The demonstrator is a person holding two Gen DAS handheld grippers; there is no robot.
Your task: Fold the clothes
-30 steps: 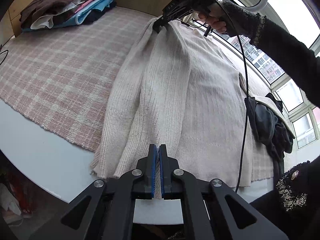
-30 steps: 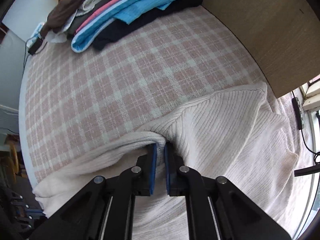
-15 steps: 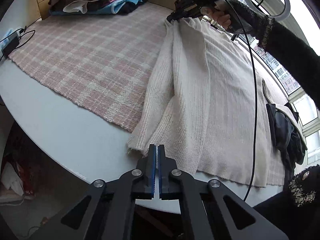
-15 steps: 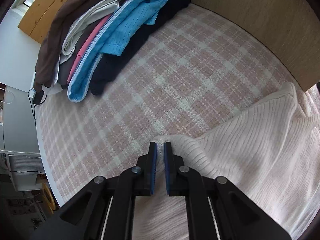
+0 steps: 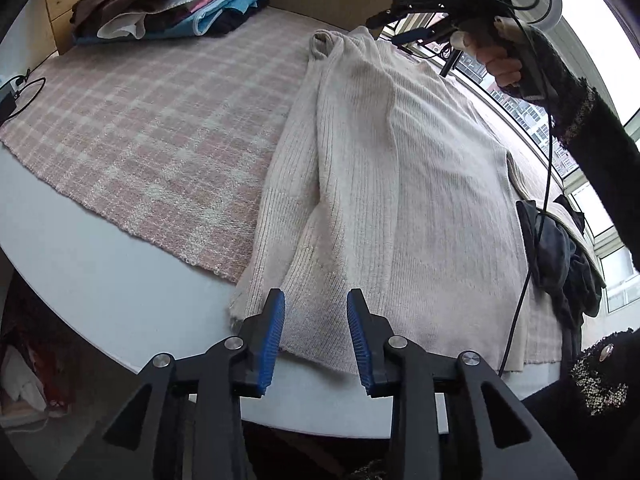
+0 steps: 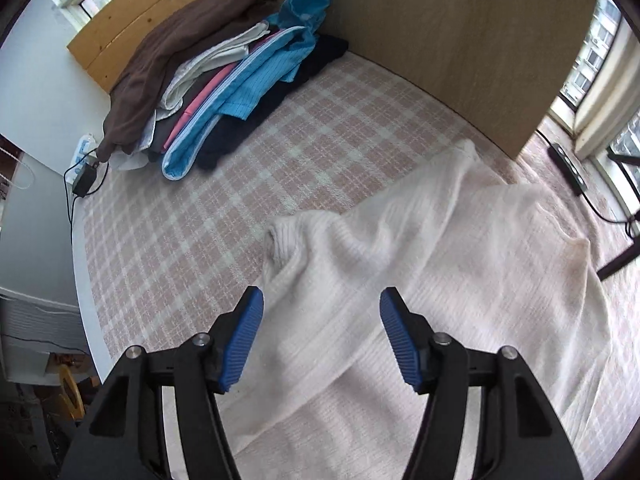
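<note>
Both the left gripper (image 5: 316, 340) and the right gripper (image 6: 322, 334) stand with jaws apart, holding nothing. The sweater (image 5: 384, 184) lies on the plaid cloth (image 5: 152, 120), one side folded lengthwise. Next, probably: grasp the opposite edge and fold it inward.

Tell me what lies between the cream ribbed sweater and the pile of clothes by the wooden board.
Only bare pink plaid cloth separates the cream ribbed sweater from the clothes pile, seen in both wrist views.
</note>
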